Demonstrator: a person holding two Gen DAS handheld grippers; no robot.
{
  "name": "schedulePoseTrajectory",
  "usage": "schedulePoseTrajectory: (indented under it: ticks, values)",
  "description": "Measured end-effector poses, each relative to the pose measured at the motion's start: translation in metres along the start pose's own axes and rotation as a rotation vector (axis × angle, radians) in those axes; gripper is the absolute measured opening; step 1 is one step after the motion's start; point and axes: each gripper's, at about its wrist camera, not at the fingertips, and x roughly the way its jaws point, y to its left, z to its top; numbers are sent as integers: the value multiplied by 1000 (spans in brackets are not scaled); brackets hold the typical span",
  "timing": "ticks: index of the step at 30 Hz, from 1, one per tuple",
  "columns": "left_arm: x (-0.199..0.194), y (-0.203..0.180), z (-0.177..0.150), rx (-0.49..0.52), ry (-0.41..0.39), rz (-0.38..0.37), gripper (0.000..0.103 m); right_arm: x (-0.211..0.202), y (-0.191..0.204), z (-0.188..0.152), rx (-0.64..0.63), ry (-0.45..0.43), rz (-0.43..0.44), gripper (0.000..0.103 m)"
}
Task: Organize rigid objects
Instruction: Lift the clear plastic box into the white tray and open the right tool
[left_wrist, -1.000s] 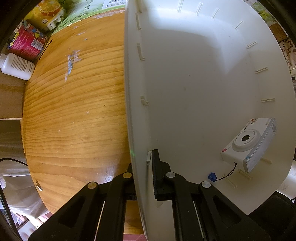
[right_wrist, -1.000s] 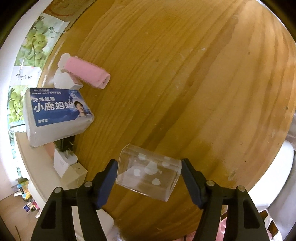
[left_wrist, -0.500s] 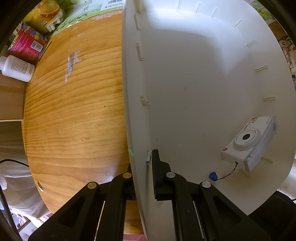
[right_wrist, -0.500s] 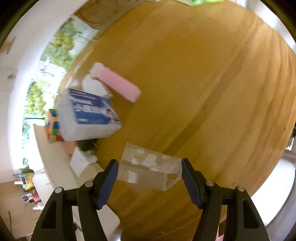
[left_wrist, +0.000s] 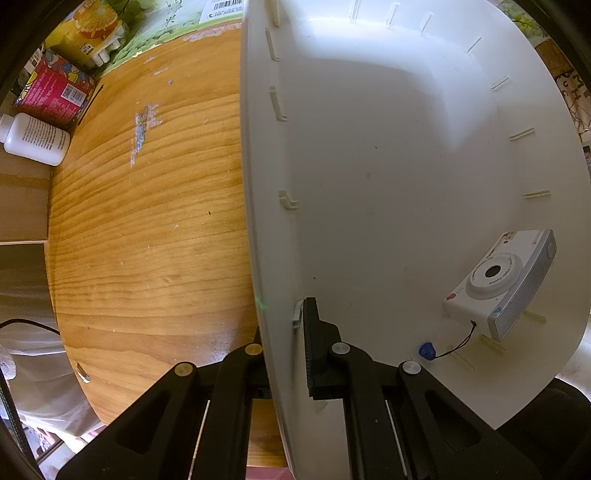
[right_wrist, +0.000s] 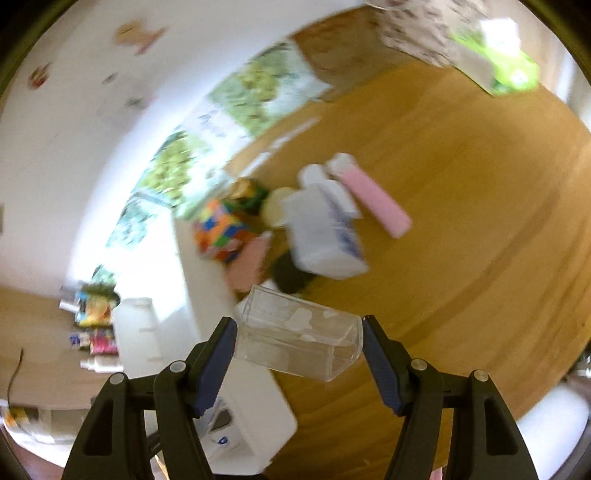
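My right gripper is shut on a clear plastic box and holds it in the air above the wooden table. Beyond it lie a pink tube, a white-and-blue packet and a colourful cube, all blurred. My left gripper is shut on the near wall of a large white bin, one finger inside and one outside. In the bin's right corner lies a white toy camera with a cord and a small blue tag.
The wooden tabletop stretches left of the bin. At its far left edge lie a white bottle, a red packet and an orange-printed carton. A white bin's rim crosses the right wrist view at lower left.
The right gripper has risen and rolled with the clear box, so the pink tube and packet now sit farther off and more of the room shows. The left gripper and bin have not moved.
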Motion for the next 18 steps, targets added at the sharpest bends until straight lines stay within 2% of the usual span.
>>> schedulePoseTrajectory:
  ticks: [7,18]
  values:
    - [0,0,0,1,-1,2,6,5,45,-12,-157,33,81,69]
    - [1,0,0,1,-2,4,6,17,97,-39,-377,98,133,69]
